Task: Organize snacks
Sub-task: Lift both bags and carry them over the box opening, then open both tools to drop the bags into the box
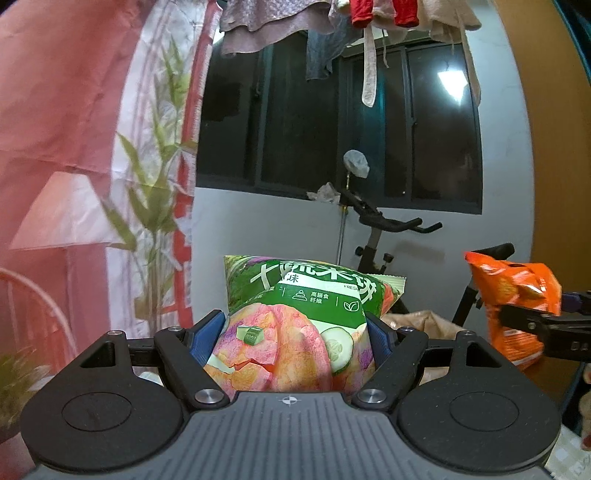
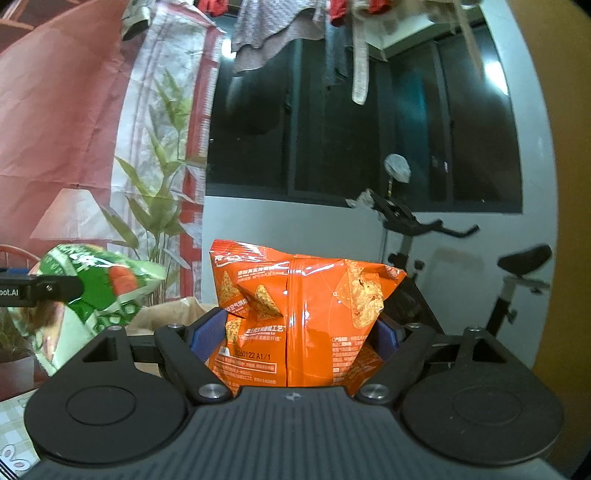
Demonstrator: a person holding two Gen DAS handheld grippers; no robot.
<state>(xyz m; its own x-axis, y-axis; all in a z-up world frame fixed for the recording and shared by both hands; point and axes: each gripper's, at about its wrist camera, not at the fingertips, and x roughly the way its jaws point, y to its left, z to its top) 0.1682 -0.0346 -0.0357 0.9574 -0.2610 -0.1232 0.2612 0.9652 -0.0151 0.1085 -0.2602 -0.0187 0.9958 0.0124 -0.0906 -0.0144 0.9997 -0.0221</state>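
Note:
A green snack bag with pink puffs and cucumber slices printed on it is held up in the air, my left gripper shut on it with its blue pads pressing both sides. An orange chip bag is held up the same way, my right gripper shut on it. Each wrist view also catches the other side: the orange chip bag at the right edge, the green snack bag at the left edge. Both grippers point roughly level toward the window wall.
A brown paper bag stands open low behind the two packs. An exercise bike stands against the white wall under a dark window. Laundry hangs overhead. A red patterned curtain fills the left.

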